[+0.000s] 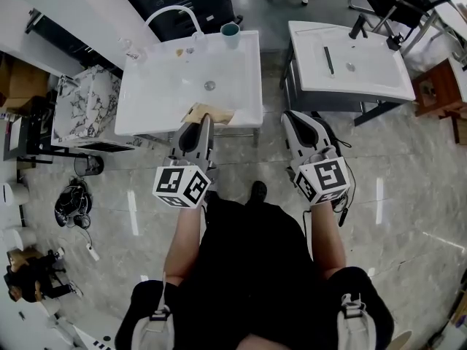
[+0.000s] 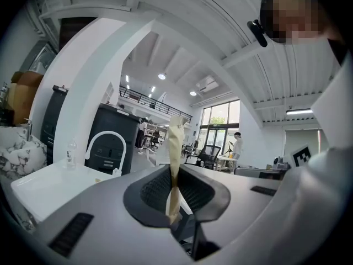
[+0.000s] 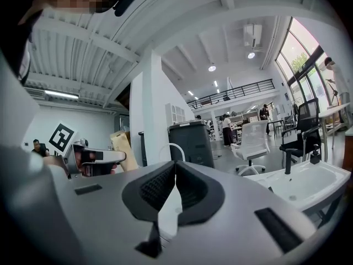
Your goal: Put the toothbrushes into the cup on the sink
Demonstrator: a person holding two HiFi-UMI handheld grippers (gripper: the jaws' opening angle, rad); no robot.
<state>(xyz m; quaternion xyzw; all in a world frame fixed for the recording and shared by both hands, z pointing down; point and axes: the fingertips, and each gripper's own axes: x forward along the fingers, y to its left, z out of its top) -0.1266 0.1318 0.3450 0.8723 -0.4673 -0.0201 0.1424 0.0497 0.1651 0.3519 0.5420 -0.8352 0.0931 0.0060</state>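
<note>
A teal cup [image 1: 230,33] stands on the back rim of the white sink [image 1: 146,115], right of the arched white faucet [image 1: 175,14]. My left gripper [image 1: 204,120] hovers at the sink's front edge, shut on a flat tan paper packet [image 1: 209,112]. In the left gripper view the packet [image 2: 175,148] stands upright, pinched between the jaws of the left gripper [image 2: 175,175]. My right gripper [image 1: 295,120] hangs over the floor between the two sinks, its jaws closed together with nothing in them; the right gripper view shows the right gripper [image 3: 175,167] the same way. No bare toothbrush shows.
A second white sink [image 1: 387,86] with a black faucet [image 1: 357,26] stands to the right. Small items [image 1: 179,52] and a clear bottle [image 1: 132,49] sit near the left sink's back. A marbled cabinet [image 1: 84,104], a bin [image 1: 87,165] and a black bag [image 1: 73,203] lie left.
</note>
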